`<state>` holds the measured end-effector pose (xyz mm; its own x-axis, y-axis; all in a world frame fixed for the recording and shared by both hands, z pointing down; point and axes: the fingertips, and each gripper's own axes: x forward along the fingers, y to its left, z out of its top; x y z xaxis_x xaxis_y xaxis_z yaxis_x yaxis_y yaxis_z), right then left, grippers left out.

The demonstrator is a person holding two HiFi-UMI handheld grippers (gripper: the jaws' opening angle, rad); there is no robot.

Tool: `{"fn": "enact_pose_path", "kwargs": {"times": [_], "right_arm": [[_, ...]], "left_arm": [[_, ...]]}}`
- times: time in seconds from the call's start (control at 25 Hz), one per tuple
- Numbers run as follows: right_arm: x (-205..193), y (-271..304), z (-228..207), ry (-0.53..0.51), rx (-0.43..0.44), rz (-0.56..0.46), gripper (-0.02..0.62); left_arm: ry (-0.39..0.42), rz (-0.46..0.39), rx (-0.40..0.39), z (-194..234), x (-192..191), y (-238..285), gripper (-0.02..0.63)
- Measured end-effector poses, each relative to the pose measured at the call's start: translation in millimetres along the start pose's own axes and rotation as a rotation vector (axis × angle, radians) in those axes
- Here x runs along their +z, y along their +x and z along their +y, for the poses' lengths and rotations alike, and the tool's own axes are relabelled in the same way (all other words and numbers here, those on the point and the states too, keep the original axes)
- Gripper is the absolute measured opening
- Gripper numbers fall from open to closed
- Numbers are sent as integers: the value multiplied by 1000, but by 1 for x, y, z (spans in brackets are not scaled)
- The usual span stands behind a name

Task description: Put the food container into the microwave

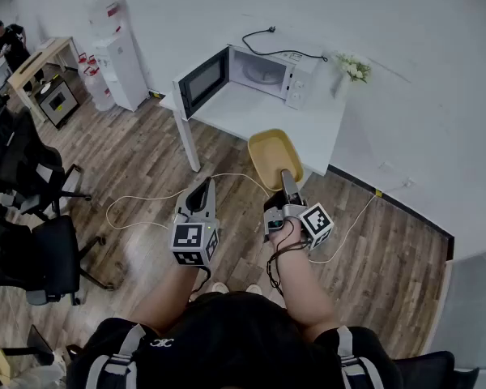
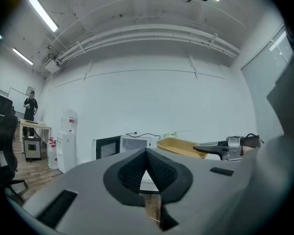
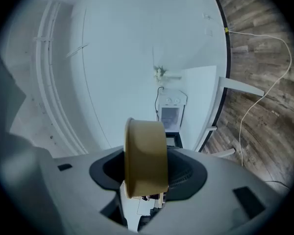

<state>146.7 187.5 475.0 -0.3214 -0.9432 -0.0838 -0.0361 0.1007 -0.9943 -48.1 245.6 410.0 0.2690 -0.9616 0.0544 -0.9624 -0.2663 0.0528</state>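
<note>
In the head view the yellow food container (image 1: 274,154) hangs in the air in front of the white table (image 1: 324,128), my right gripper (image 1: 287,177) shut on its near rim. The right gripper view shows the container (image 3: 146,155) edge-on, clamped between the jaws. The white microwave (image 1: 263,73) stands on the table with its door (image 1: 202,80) swung open to the left; it also appears as the microwave (image 3: 170,116) straight ahead of the right gripper. My left gripper (image 1: 200,189) is beside it, shut and empty, its pads (image 2: 157,168) meeting.
A vase of flowers (image 1: 352,69) stands on the table's right end. A water dispenser (image 1: 118,61) is left of the table. Office chairs (image 1: 32,217) fill the left side. A white cable (image 1: 146,211) loops over the wooden floor. A person (image 1: 12,43) stands far left.
</note>
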Motion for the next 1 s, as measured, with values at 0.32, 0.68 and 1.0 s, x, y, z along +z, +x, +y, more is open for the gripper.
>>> {"fn": "enact_pose_path", "kwargs": {"times": [0.32, 0.68, 1.0], "right_arm": [[-11, 6, 6, 9, 22, -4, 209], [-37, 15, 13, -33, 68, -35, 212], [-59, 16, 8, -27, 92, -65, 212]], "left_arm": [[6, -8, 2, 10, 5, -2, 3], [-9, -1, 10, 44, -2, -7, 3], [2, 2, -17, 68, -10, -15, 3]]}}
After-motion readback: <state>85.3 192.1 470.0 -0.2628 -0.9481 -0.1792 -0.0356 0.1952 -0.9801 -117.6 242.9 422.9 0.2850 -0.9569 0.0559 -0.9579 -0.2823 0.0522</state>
